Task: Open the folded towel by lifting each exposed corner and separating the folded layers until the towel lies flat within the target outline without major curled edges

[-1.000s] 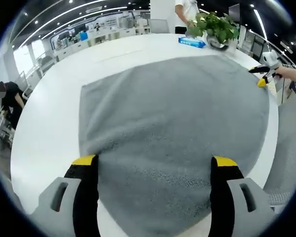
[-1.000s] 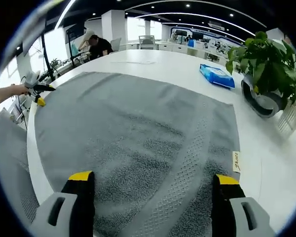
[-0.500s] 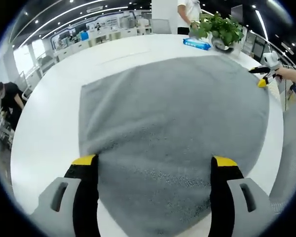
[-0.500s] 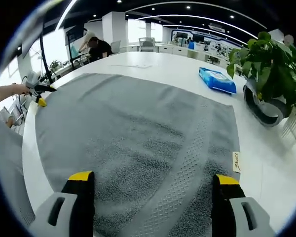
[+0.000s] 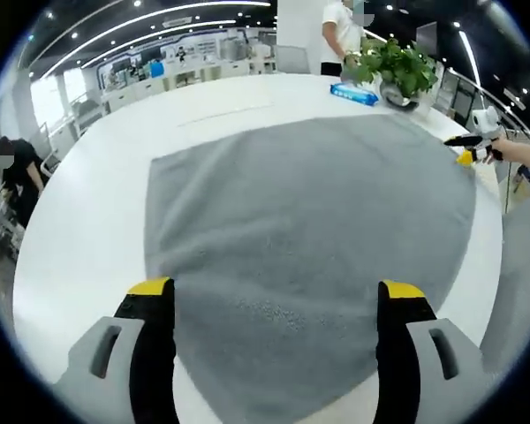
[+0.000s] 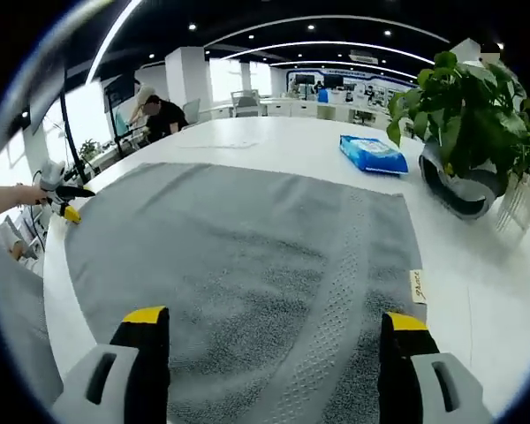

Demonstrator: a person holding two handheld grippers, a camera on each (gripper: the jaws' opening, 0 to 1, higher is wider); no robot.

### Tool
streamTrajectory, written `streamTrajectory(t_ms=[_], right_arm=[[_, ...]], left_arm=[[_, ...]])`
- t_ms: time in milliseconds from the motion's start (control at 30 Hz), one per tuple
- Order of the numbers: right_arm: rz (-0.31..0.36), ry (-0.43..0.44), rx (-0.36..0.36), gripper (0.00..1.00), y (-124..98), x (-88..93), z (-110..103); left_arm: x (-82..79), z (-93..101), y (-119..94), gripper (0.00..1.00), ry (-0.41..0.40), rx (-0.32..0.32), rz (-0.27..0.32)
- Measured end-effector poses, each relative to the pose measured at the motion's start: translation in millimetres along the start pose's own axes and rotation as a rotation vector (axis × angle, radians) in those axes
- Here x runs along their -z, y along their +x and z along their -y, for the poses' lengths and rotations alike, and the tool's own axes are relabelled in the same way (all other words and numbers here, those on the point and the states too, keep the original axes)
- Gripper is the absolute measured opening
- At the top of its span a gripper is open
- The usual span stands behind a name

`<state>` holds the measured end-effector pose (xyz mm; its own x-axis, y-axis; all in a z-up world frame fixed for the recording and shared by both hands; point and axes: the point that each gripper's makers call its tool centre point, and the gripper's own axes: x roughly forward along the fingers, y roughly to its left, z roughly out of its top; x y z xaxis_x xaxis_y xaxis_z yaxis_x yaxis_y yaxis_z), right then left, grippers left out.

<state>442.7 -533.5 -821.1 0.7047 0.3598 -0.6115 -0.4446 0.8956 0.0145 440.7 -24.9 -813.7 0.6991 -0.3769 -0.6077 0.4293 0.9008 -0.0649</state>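
In the left gripper view, the left gripper (image 5: 276, 296) stood nearest, at 6 o'clock, its two yellow-tipped jaws set wide apart with nothing between them. They hung over the near edge of the grey towel (image 5: 309, 230), though whether they touched the cloth could not be told. The towel lay spread open on the white table (image 5: 88, 212), reaching from 6 o'clock up past the centre, its surface smooth and its left edge straight. At 3 o'clock the right gripper (image 5: 473, 152) appeared, held in a hand (image 5: 523, 155) at the towel's far right edge. Beyond the towel, toward 1 o'clock, a blue pack (image 5: 353, 94) lay just beside a potted plant (image 5: 397, 69), and a person in a white shirt (image 5: 343, 31) stood behind them. At 9 o'clock another person in black (image 5: 16, 177) sat off the table.

In the right gripper view, the right gripper (image 6: 276, 316) was likewise wide, empty, at 6 o'clock above the towel (image 6: 238, 256). A woven band ran up the cloth toward 1 o'clock, and a small label (image 6: 418, 287) lay at its right edge near 4 o'clock. The left gripper (image 6: 60, 200) sat at 9 o'clock by the towel's far corner. The pack (image 6: 373, 153) and plant (image 6: 468, 124) stood apart from the towel at 1 to 2 o'clock.
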Motion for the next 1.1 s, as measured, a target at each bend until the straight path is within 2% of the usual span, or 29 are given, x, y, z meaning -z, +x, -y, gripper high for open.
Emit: streamTrajectory(t_ms=[100,133,233,267,333,433,533,600,667,800,867,900,967,1000,1033,1100], right_arm=[[0.082,-0.016,0.025,1.00,-25,-15.9,-9],[0.091,-0.017,0.031,1.00,-30,-17.9,-10],[0.194,-0.029,0.058,1.00,-63,-32.9,-25],[0.210,-0.033,0.074,1.00,-70,-34.7,-28],[0.268,-0.047,0.095,1.00,-91,-40.5,-37],[0.363,-0.051,0.122,1.00,-121,-49.4,-53],[0.422,-0.110,0.167,1.00,-141,-55.3,-66],[0.456,-0.123,0.177,1.00,-150,-57.8,-77],[0.515,-0.131,0.185,1.00,-155,-63.9,-87],[0.524,-0.076,0.168,1.00,-146,-60.3,-101],[0.484,-0.106,0.151,1.00,-136,-54.0,-108],[0.447,-0.187,0.166,1.00,-133,-50.6,-108],[0.428,-0.239,0.200,1.00,-132,-47.9,-102],[0.446,-0.218,0.188,1.00,-133,-49.6,-103],[0.465,-0.187,0.168,1.00,-133,-51.4,-104],[0.482,-0.160,0.157,1.00,-134,-52.7,-103]], left_arm=[[-27.2,3.1,-29,0.99,0.025,-0.069,0.137],[-30.2,4.2,-33,0.99,0.037,-0.078,0.153],[-49.7,22.6,-65,0.99,0.075,-0.137,0.267],[-55.9,31.8,-77,0.99,0.073,-0.155,0.313],[-63.3,46.7,-90,0.99,0.085,-0.161,0.371],[-61.6,66.9,-106,0.99,0.107,-0.201,0.400],[-63.4,85.2,-119,0.99,0.126,-0.231,0.465],[-63.7,95.1,-126,0.99,0.107,-0.250,0.507],[-66.9,101.7,-131,0.98,0.077,-0.269,0.575],[-64.9,106.9,-129,0.95,-0.060,-0.268,0.640],[-61.8,111.6,-122,0.95,-0.055,-0.266,0.637],[-60.1,114.2,-118,0.94,-0.047,-0.265,0.633],[-55.8,119.4,-111,0.93,-0.043,-0.257,0.622],[-51.5,129.7,-104,0.91,-0.035,-0.190,0.566],[-53.5,131.6,-105,0.89,-0.026,-0.183,0.560],[-66.0,137.3,-110,0.86,-0.001,-0.173,0.618]])
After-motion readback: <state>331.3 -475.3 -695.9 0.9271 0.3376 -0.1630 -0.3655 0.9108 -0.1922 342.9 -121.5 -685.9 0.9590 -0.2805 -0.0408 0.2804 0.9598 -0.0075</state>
